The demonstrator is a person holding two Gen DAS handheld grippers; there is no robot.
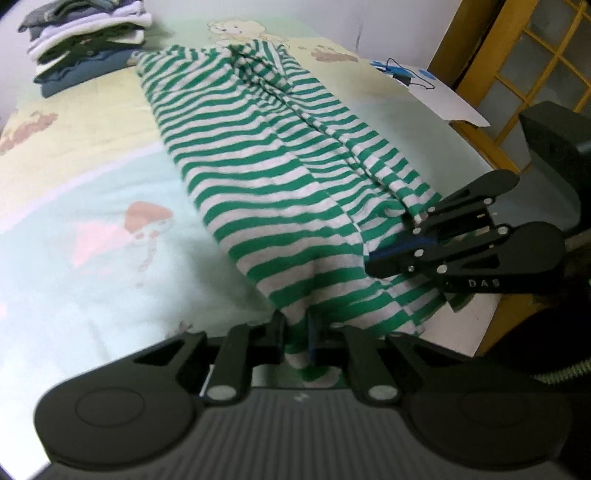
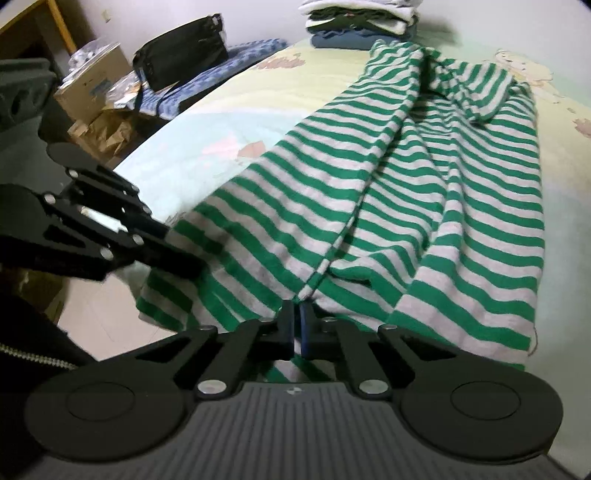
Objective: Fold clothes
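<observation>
A green and pale grey striped garment (image 1: 258, 166) (image 2: 406, 184) lies lengthways on the bed, its near hem hanging over the bed's edge. In the left wrist view my left gripper (image 1: 297, 332) is shut on a fold of that hem, with striped cloth bunched between the fingers. My right gripper (image 2: 295, 326) is shut on the hem's edge further along. Each gripper shows in the other's view: the right gripper (image 1: 384, 258) at the garment's right side, the left gripper (image 2: 192, 264) at its left corner. The garment's far end is creased and bunched.
A stack of folded clothes (image 1: 85, 40) (image 2: 362, 22) sits at the far end of the cartoon-print bedsheet (image 1: 92, 221). White paper with a cable (image 1: 436, 92) lies at the right edge. A black bag (image 2: 184, 51) and cardboard boxes (image 2: 92, 85) stand beside the bed.
</observation>
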